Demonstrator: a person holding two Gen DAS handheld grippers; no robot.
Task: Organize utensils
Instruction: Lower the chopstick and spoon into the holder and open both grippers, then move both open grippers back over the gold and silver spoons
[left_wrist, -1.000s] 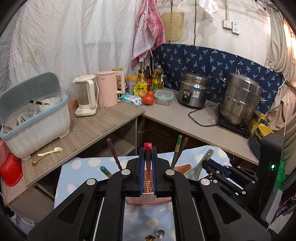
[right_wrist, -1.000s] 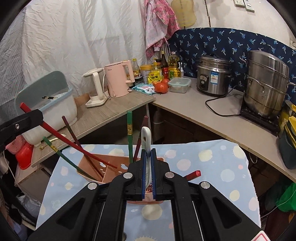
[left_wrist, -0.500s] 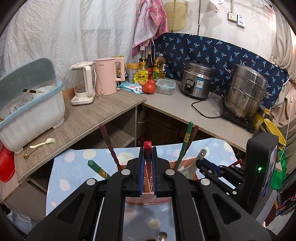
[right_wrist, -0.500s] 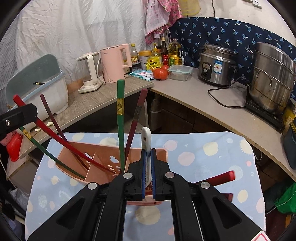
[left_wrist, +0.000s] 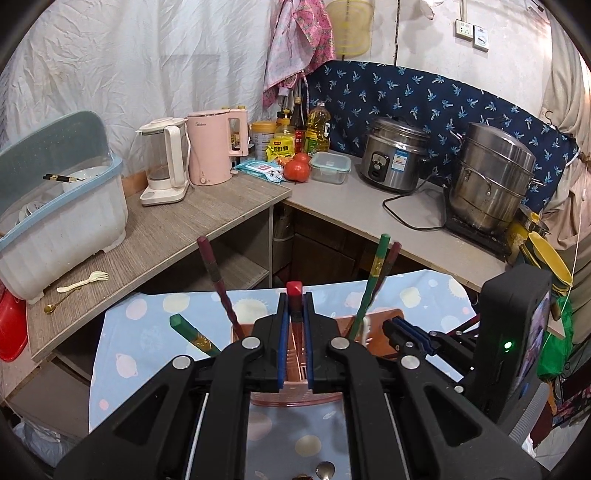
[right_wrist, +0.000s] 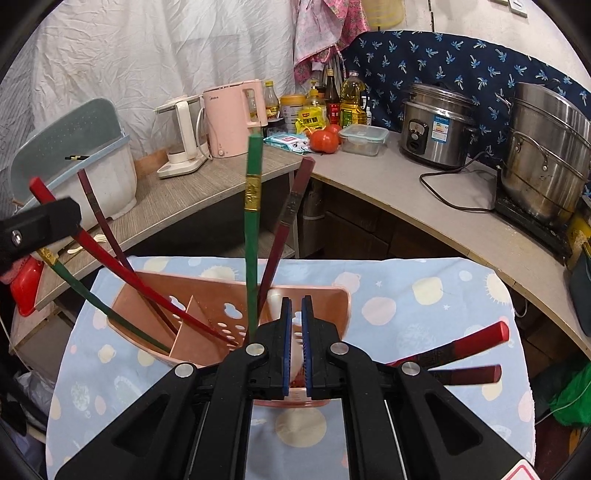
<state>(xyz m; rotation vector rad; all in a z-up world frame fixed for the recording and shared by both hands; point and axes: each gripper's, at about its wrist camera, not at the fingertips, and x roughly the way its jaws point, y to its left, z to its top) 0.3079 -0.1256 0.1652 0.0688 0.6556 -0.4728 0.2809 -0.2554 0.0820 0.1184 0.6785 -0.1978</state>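
On the blue spotted cloth (right_wrist: 424, 295) sits a pink utensil caddy (right_wrist: 325, 295), divided into compartments.

Left gripper (left_wrist: 294, 321): jaws clamped on a red chopstick (left_wrist: 294, 290), long axis running from the caddy's middle section up and leftward.

Right gripper (right_wrist: 294, 314): jaws closed on a white spoon (right_wrist: 295, 347), bowl down inside the caddy's right compartment, handle hidden between the pads.

Green chopstick (right_wrist: 252, 236): near upright, standing in the caddy just left of the spoon.

Dark red chopstick (right_wrist: 286, 225): beside it, top tilted rightward.

Two further chopsticks lean left from the left compartment.
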